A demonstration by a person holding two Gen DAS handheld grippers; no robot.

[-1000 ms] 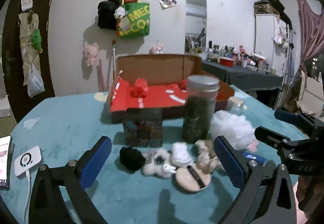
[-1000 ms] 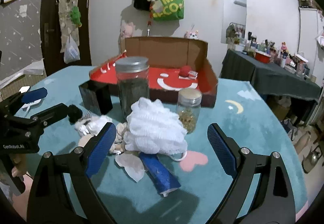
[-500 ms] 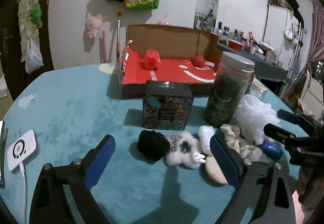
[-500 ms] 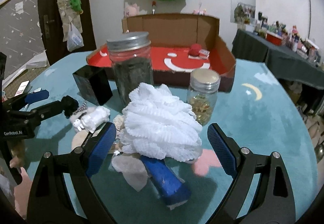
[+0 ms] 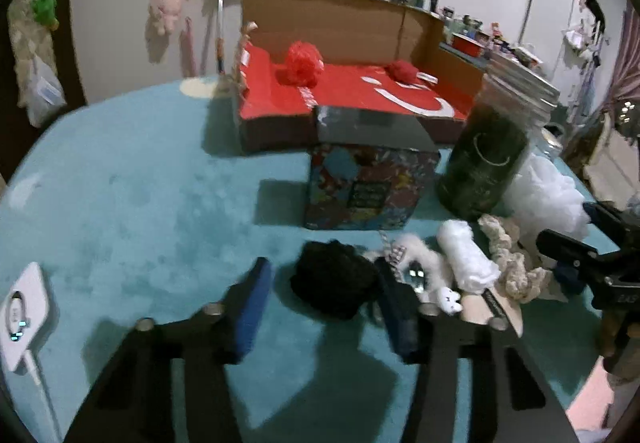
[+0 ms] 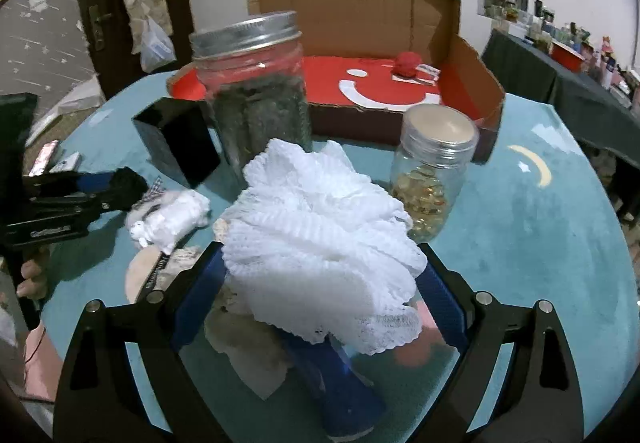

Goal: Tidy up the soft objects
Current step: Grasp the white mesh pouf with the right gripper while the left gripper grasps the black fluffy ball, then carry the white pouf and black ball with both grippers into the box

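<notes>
A black fuzzy pompom [image 5: 332, 283] lies on the teal table [image 5: 140, 183] between the fingers of my left gripper [image 5: 322, 265]. The right finger touches it; a thin gap shows at the left finger. A white mesh pouf [image 6: 320, 231] fills the space between the fingers of my open right gripper [image 6: 320, 251], brushing both. Beside the pompom lie a white plush toy [image 5: 424, 267], a white roll [image 5: 468, 259], a beige scrunchie [image 5: 508, 263] and a powder puff [image 5: 492, 307]. Two red soft items [image 5: 302, 63] rest in the red-lined cardboard box [image 5: 340, 23].
A patterned tin [image 5: 368, 183] and a tall dark-filled jar [image 5: 488, 155] stand before the box. A small jar [image 6: 434, 171] sits right of the pouf, and a blue tube [image 6: 332, 375] lies under it. A white device [image 5: 24, 307] is at the left edge.
My left gripper dropped towards the pompom and its fingers narrowed around it. My right gripper moved forward so the pouf now sits between its fingers, whose width is unchanged.
</notes>
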